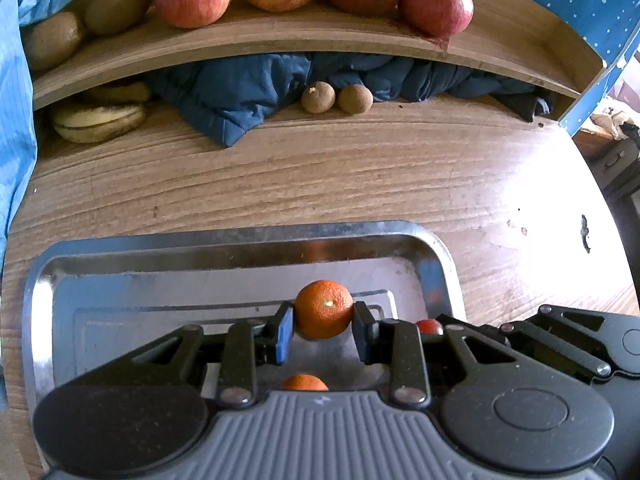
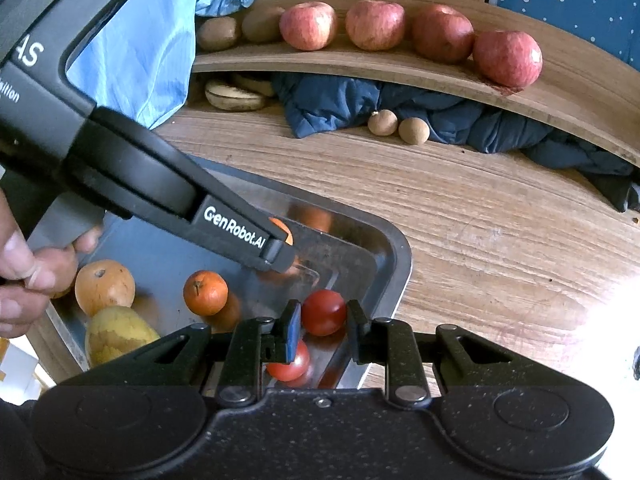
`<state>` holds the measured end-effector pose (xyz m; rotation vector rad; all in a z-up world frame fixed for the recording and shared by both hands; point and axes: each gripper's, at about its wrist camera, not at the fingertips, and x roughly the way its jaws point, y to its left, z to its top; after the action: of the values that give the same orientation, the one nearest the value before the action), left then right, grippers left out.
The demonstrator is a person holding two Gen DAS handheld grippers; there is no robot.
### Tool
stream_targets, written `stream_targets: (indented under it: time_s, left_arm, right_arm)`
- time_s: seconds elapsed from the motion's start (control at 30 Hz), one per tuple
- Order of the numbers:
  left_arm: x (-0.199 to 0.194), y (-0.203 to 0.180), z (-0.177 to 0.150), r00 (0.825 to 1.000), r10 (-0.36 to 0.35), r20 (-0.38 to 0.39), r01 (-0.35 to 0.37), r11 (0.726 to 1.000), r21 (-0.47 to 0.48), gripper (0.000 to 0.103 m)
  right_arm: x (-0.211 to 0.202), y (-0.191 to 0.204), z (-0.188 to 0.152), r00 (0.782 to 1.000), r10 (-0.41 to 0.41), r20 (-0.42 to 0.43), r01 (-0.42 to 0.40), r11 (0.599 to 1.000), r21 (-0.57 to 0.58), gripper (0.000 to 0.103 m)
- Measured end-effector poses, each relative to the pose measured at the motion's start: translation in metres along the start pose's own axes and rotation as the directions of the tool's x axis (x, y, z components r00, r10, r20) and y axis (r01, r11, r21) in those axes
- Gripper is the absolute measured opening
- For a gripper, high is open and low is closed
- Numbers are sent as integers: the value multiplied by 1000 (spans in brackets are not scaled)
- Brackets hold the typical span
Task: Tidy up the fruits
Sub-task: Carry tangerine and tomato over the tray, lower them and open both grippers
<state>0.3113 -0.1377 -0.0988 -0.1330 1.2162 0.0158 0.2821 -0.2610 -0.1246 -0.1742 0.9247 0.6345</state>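
Mandarin [image 1: 324,309] | clamped in left gripper [image 1: 324,316], round | right gripper [image 2: 323,320] parted around tomato [image 2: 323,312]

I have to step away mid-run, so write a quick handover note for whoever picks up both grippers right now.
Left gripper: shut on a small orange over the metal tray.
Right gripper: fingers either side of a red tomato in the tray's corner; I cannot tell whether it grips yet.
Still in the tray: another small orange, a larger orange fruit, a yellow-green fruit, a second tomato.
Done: four apples and two kiwis lined up on the shelf; bananas and two small brown fruits on the table beneath.
Left: place the held orange, then clear the tray.
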Motion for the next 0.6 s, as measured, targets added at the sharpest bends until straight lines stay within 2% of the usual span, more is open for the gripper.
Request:
stream_targets:
  time_s: [0.6]
  left_arm:
    - [2,-2,2,1000,6,-18,-6,1000,6,34]
  right_arm:
    - [2,0,-1,1000,-4,4,4,1000,8,26]
